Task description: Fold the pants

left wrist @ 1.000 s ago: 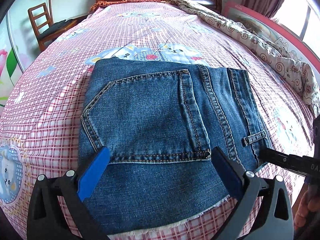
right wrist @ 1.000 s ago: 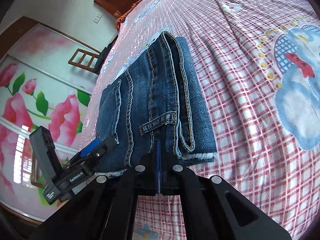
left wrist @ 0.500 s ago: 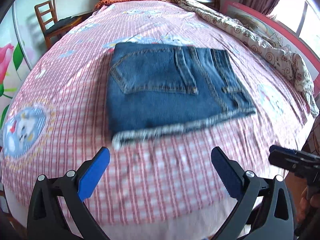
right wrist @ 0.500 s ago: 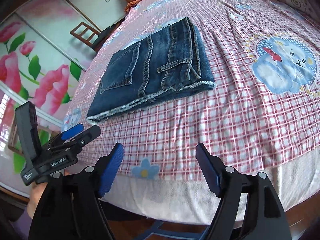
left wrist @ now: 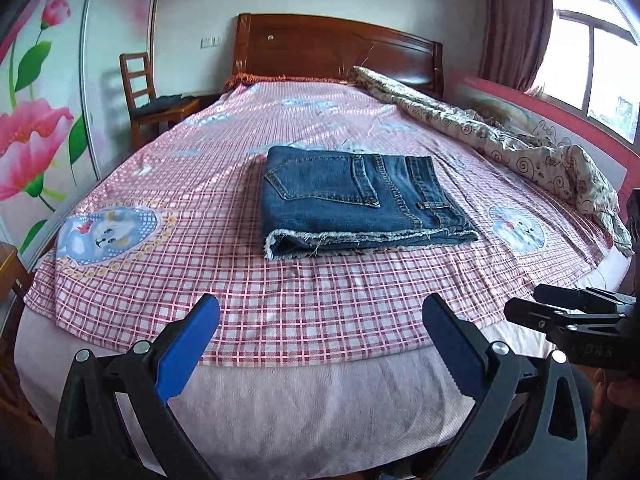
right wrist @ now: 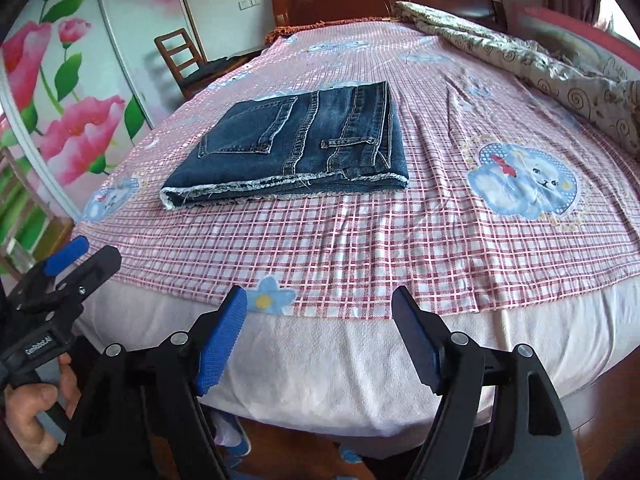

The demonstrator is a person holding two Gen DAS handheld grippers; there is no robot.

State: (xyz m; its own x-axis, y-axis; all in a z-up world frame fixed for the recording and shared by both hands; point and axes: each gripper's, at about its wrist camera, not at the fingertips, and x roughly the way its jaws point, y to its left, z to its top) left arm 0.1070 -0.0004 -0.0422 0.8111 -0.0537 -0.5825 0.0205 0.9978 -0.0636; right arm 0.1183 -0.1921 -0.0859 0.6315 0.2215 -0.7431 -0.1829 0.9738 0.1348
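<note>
Bed [left wrist: 280,392]: the reference item, covered by a red-and-white checked sheet [left wrist: 320,312] printed with blue cartoon animal patches. The sheet stops short of the near edge, where a pale mattress cover [right wrist: 360,364] is exposed.

Headboard [left wrist: 336,52]: dark wood, at the far end of the bed, against the wall.

Quilt [left wrist: 520,152]: cream fabric with a swirl print, bunched along the right side of the bed, running from the headboard toward the near corner.

Chair [left wrist: 148,96]: wooden, with a dark seat pad, on the floor left of the bed, near the headboard.

Wardrobe door [right wrist: 52,92]: pink flower design, left of the bed.

Window [left wrist: 592,68] and curtain [left wrist: 516,24]: right of the bed.
</note>
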